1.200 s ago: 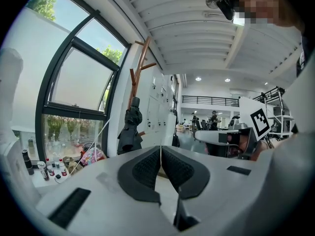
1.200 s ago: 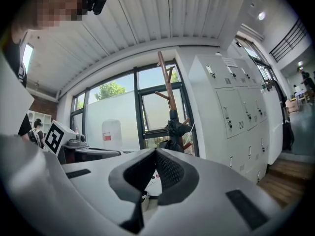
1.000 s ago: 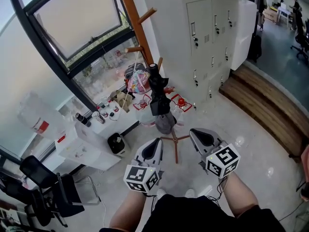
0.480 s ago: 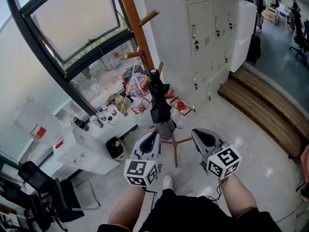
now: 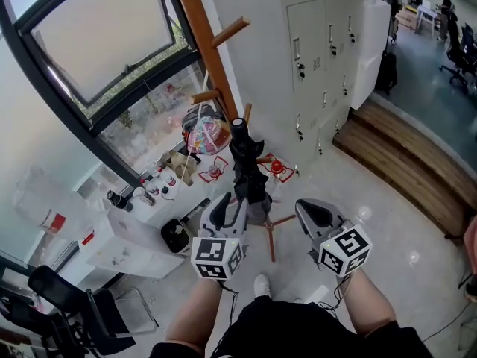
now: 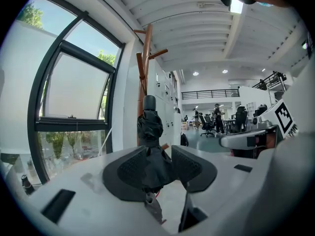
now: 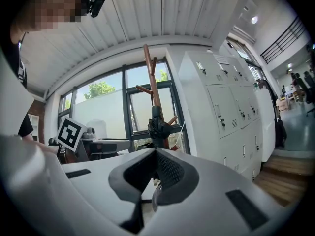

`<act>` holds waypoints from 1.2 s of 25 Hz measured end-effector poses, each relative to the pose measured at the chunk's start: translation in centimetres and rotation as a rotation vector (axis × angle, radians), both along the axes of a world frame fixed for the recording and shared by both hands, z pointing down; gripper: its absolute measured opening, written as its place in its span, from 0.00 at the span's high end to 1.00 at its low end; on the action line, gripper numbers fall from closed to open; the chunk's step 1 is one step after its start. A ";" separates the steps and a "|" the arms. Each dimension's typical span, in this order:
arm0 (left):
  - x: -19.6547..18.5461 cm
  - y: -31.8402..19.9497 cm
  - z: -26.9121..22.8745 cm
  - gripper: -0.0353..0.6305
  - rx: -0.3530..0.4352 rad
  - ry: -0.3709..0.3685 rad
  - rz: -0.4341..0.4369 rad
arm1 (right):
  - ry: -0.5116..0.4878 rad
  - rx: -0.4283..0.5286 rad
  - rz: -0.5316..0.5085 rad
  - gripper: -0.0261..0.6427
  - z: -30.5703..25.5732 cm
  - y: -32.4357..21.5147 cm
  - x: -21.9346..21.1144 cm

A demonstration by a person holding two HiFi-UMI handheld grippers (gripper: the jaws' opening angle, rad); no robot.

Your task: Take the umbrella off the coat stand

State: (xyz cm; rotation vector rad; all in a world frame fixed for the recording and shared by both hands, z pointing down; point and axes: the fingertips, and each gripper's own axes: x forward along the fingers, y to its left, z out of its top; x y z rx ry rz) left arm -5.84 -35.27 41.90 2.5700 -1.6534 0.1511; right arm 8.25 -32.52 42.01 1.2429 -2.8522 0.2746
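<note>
Left claw point(image 6: 158, 154) has just been easing apart, released now, with the folded black umbrella point(image 6: 149, 129) framed in its gap, unpinched. Right claw point(image 7: 156, 152) is clenched on nothing. The umbrella hangs on the wooden coat stand point(image 6: 146, 58), beside the lockers point(image 5: 320, 43).

The pale, glossy floor point(image 5: 387, 230) carries everything here. The wooden coat stand point(image 5: 200, 43) rests on it on crossed feet, just in front of the white lockers point(image 5: 320, 43). A black folded umbrella point(image 5: 246, 162) hangs upright on the stand. To the right, a wooden step point(image 5: 406, 174) runs along the floor. By the window, a low white surface point(image 5: 123, 237) stands on the floor with small bottles point(image 5: 115, 198) on top. What seems to be a small black bin point(image 5: 177, 237) sits just beside it. A black chair point(image 5: 63, 289) stands at the lower left.
</note>
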 end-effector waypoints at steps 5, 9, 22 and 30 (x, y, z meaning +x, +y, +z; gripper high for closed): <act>0.2 -3.0 0.6 0.58 -0.009 -0.059 0.016 | 0.001 -0.014 0.023 0.88 0.3 -1.7 -0.2; 0.7 -5.4 1.5 0.49 -0.017 -0.110 0.030 | 0.002 -0.035 0.041 0.88 1.1 -2.7 -0.1; 2.6 -11.6 3.8 0.45 -0.067 -0.068 0.038 | 0.023 -0.070 0.108 0.88 2.6 -4.6 0.7; 2.9 -13.1 3.9 0.45 -0.016 -0.059 -0.039 | 0.021 -0.083 0.126 0.88 3.3 -5.3 0.7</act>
